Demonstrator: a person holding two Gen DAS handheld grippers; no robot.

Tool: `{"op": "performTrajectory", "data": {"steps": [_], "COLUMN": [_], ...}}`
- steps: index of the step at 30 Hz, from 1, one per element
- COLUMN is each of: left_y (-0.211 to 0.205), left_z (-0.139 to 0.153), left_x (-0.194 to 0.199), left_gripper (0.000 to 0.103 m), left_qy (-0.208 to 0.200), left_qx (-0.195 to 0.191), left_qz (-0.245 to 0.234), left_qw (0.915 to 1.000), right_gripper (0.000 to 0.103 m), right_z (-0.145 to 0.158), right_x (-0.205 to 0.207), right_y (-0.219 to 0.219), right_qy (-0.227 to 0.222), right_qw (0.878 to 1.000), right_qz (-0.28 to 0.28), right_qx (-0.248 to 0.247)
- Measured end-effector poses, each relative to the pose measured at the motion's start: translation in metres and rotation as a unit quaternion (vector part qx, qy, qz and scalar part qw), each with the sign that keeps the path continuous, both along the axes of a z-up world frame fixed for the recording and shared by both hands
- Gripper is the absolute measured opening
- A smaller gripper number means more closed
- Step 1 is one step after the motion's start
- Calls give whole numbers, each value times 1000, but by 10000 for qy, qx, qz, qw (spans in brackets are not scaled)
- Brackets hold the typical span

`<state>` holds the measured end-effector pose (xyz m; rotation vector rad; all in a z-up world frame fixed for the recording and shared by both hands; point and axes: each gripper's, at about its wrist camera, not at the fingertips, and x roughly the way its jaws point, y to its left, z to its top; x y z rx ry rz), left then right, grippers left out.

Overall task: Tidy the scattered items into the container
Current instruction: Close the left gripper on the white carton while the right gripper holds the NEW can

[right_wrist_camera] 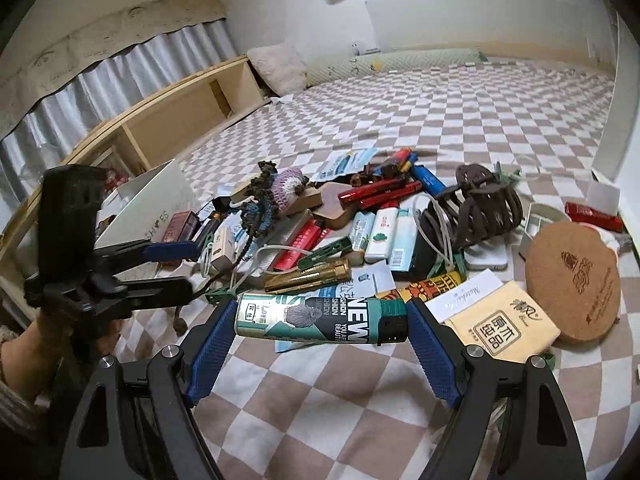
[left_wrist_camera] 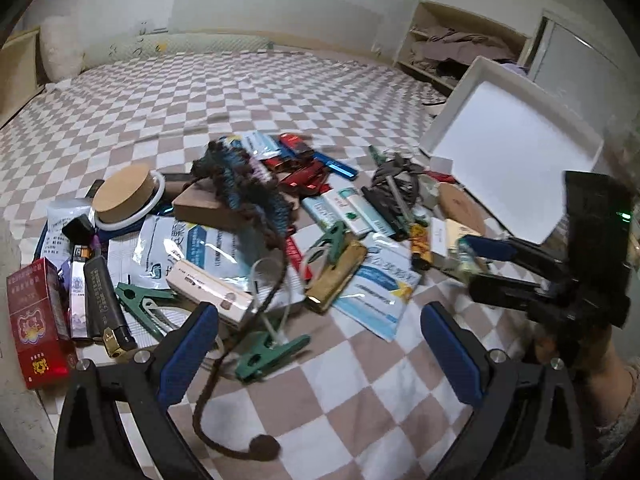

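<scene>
A heap of small items lies on the checkered bedspread: lighters, packets, clips and a knitted piece [left_wrist_camera: 244, 184]. My right gripper [right_wrist_camera: 320, 320] is shut on a teal and black lighter [right_wrist_camera: 320, 318], held crosswise between its blue pads just above the bedspread. In the left wrist view the right gripper [left_wrist_camera: 470, 262] shows at the right with the lighter's end [left_wrist_camera: 466, 258] in it. My left gripper [left_wrist_camera: 320, 344] is open and empty, low over a green clip [left_wrist_camera: 268, 354] and a brown cord [left_wrist_camera: 224, 364]. The white container [left_wrist_camera: 516, 132] stands tilted at the right.
A red cigarette pack [left_wrist_camera: 36, 320] and a black lighter [left_wrist_camera: 106, 304] lie at the left of the heap. A cork coaster [right_wrist_camera: 572, 284], a brown hair claw [right_wrist_camera: 476, 208] and a yellow tissue pack [right_wrist_camera: 504, 328] lie at the right. A wooden shelf [right_wrist_camera: 172, 120] runs along the bed.
</scene>
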<state>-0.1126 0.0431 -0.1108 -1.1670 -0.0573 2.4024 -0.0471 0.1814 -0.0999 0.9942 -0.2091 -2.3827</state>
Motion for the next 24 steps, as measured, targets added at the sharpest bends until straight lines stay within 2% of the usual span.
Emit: {"op": "performTrajectory", "data": {"steps": [2, 6, 11, 18, 20, 24], "left_y": [-1, -2, 12, 19, 14, 2], "left_z": [-8, -17, -14, -12, -7, 8], "left_x": [-5, -9, -12, -14, -10, -7], "left_gripper": [101, 101, 101, 101, 101, 101], "left_qy": [-85, -255, -79, -112, -30, 405], "left_qx": [-150, -54, 88, 154, 106, -197], "left_qz": [157, 167, -57, -212, -179, 36], "left_qw": [9997, 9995, 9999, 9996, 9998, 9990], "right_gripper": [84, 84, 84, 84, 84, 84], "right_z": [1, 0, -2, -1, -2, -3], "right_x": [1, 0, -3, -4, -5, -6], "right_y": [-1, 0, 3, 8, 9, 10], "right_qy": [38, 51, -5, 25, -5, -46], "right_qw": [10000, 10000, 10000, 9999, 9999, 9999], "right_qz": [18, 12, -79, -149, -157, -156], "right_qx": [28, 16, 24, -15, -29, -49]}}
